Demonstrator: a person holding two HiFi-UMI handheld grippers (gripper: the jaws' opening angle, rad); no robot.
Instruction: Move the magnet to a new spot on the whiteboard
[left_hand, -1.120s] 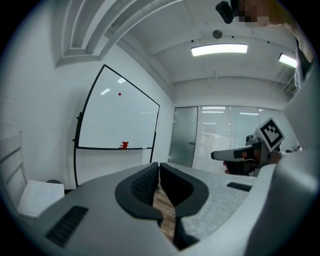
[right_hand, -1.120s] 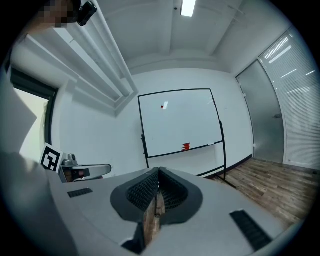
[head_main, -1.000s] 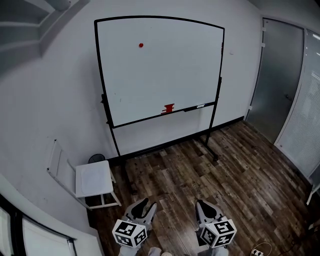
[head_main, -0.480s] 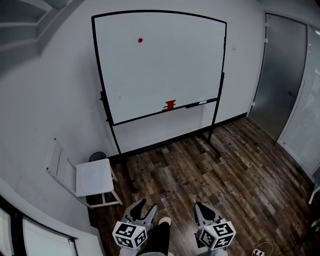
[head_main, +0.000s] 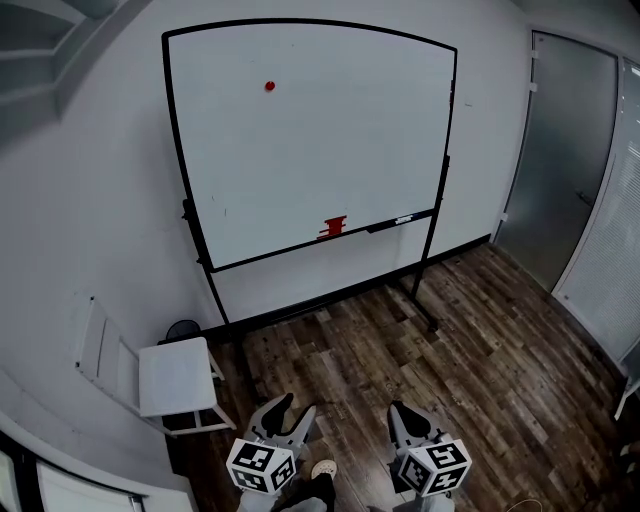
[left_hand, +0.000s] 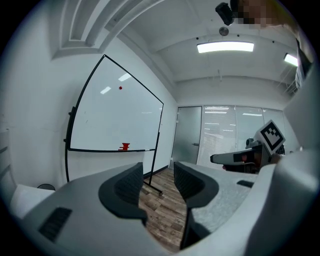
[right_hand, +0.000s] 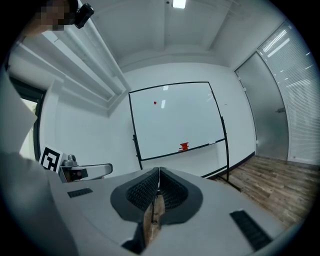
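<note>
Left gripper (head_main: 288, 408) and right gripper (head_main: 405, 412) have both drawn nearer the whiteboard (head_main: 330, 150), which now looms larger in the head view. The left gripper's jaws have just been opening and stand wide with nothing between them; the right's are pressed together, empty. The red magnet (head_main: 270, 86) sits high on the board's upper left, well ahead and above, marginally nearer the left gripper.

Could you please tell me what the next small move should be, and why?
Probably step toward the whiteboard: the red magnet sits high on it, far out of reach. The left gripper, fingers just opened with nothing between them, looks readier than the shut right gripper.
</note>
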